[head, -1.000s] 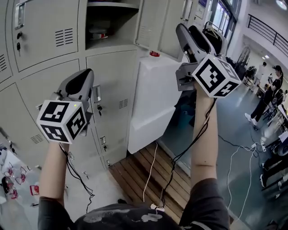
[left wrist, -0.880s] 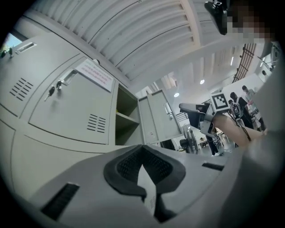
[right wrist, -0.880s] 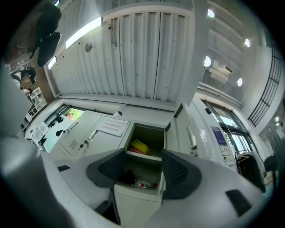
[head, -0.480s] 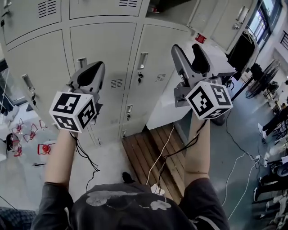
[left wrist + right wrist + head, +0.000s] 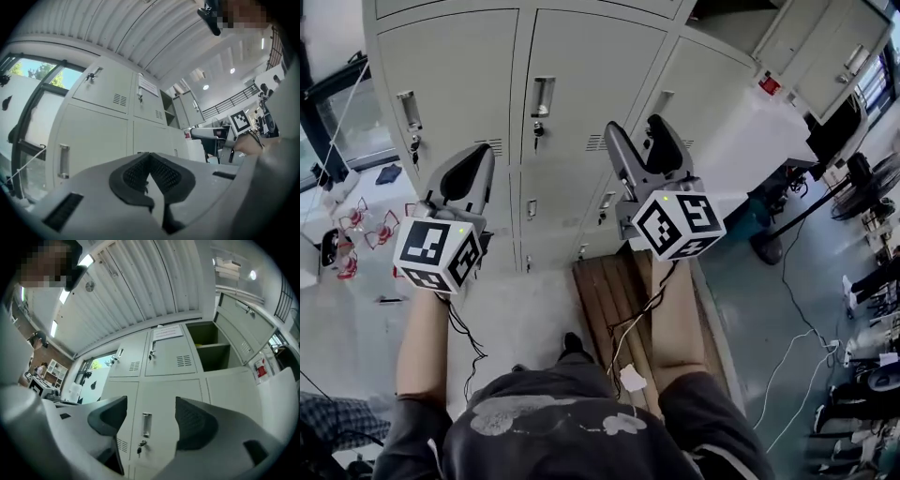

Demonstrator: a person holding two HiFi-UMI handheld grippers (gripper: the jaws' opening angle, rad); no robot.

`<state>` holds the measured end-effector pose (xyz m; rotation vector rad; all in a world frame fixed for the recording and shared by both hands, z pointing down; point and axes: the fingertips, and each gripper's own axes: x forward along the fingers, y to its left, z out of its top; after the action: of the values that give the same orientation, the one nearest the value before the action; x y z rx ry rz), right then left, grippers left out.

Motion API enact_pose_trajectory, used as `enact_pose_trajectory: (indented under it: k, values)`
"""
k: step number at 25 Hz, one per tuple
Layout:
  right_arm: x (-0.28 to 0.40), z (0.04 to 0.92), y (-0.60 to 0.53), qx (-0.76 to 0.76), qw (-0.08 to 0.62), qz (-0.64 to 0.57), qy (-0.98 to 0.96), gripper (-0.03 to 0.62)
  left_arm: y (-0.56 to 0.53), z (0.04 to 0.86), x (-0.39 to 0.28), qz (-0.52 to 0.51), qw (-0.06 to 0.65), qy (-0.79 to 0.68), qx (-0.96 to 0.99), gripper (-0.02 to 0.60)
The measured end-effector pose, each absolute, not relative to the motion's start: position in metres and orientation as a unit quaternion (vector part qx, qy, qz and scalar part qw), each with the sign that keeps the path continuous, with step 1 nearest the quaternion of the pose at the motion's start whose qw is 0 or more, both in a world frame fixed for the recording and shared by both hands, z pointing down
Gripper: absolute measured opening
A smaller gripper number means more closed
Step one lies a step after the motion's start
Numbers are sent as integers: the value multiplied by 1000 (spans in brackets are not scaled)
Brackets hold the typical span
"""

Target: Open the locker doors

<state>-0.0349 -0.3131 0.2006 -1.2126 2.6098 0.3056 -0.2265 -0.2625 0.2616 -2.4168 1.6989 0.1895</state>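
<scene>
A bank of grey locker doors (image 5: 572, 112) fills the top of the head view, each with a recessed handle (image 5: 542, 97) and a key under it. My left gripper (image 5: 476, 157) is held low in front of the left doors, touching none; its pads (image 5: 149, 157) meet at the tip. My right gripper (image 5: 636, 129) points at the middle doors. Its jaws have just been opening and stand wide with nothing between them (image 5: 151, 404). A door handle (image 5: 146, 424) shows beyond the gap. One upper locker (image 5: 211, 345) stands open.
A wooden pallet (image 5: 619, 291) lies on the floor at the lockers' foot. A white cabinet (image 5: 750, 141) stands at the right, with a fan (image 5: 862, 178) and loose cables (image 5: 787, 281) beyond. Small red items (image 5: 356, 225) lie on the floor at the left.
Both grippers have come down and now face lower locker doors. The head view has swung left along the lockers. The right gripper's jaws stand wider apart than before.
</scene>
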Motion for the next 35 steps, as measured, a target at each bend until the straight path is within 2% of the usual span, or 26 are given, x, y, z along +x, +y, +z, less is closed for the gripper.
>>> enact_pose_trajectory:
  k: [7,18,35]
  values:
    - [-109,259,-313,-385,85,62,917,310,-250,312,-273,52,43,595,-801,9]
    - [-172,300,-380,-342,54,35,938,308,-297,330,-305,38,31,625,-779,9]
    - [-218,313,-449,-339,50,47,938,308,-356,347,-319,23,20,645,-763,9]
